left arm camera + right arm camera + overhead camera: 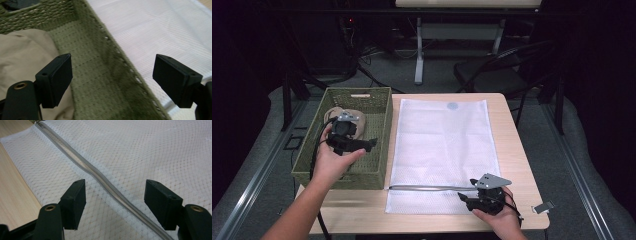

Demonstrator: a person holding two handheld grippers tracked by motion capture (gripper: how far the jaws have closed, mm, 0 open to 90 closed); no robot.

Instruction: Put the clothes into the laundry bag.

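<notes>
Hovering my left claw, jaws apart and empty, over the woven green basket, I should clamp the crumpled beige cloth deeply; my right claw straddles the white mesh bag's zipper, unclamped.

White mesh laundry bag: flat on table, long side running away, grey zipper across its near end, passing between the right gripper's spread jaws. Beige garment: crumpled in green woven basket, just below-left of the left gripper.
</notes>
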